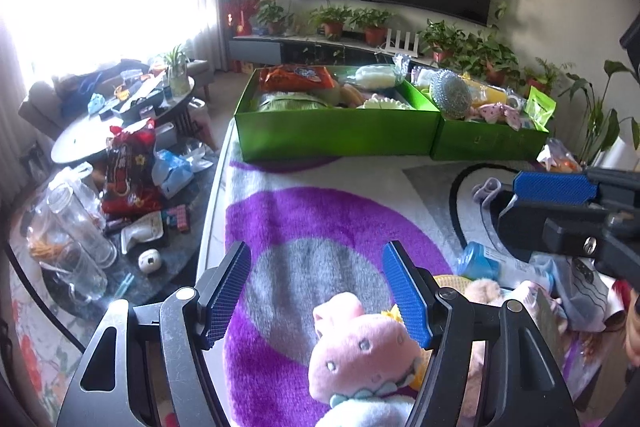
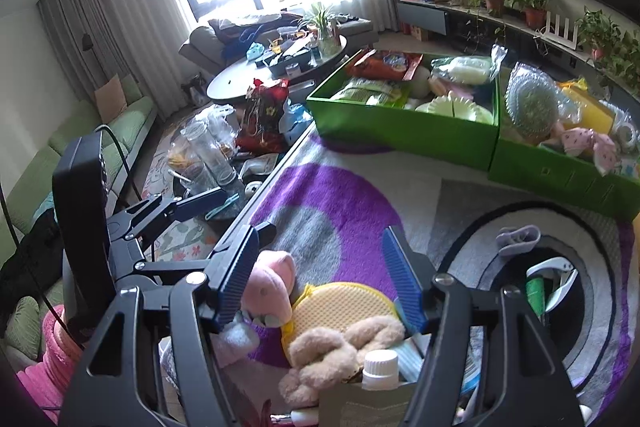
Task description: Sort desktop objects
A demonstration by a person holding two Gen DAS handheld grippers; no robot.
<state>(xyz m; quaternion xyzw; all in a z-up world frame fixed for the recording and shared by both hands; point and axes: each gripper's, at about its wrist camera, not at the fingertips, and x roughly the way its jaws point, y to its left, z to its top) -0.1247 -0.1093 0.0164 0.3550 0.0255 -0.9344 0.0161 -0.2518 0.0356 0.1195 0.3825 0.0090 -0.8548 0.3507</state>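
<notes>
Two green boxes point(image 1: 336, 137) full of sorted items stand at the far edge of a purple and grey rug point(image 1: 304, 219); they also show in the right wrist view point(image 2: 400, 131). My left gripper point(image 1: 316, 291) is open above a pink plush toy point(image 1: 360, 355). My right gripper point(image 2: 320, 279) is open over a pile with the pink plush point(image 2: 272, 287), a yellow mesh pad point(image 2: 340, 307), a tan fuzzy toy point(image 2: 332, 351) and a white-capped bottle point(image 2: 380, 367). The right gripper also shows at the right of the left wrist view point(image 1: 560, 195).
A grey clip point(image 2: 516, 239), a white-handled tool point(image 2: 556, 283) and a blue bottle point(image 1: 480, 261) lie on the rug. A low dark table point(image 1: 120, 227) to the left holds jars and a red snack bag point(image 1: 128, 171). Potted plants line the TV stand point(image 1: 360, 43).
</notes>
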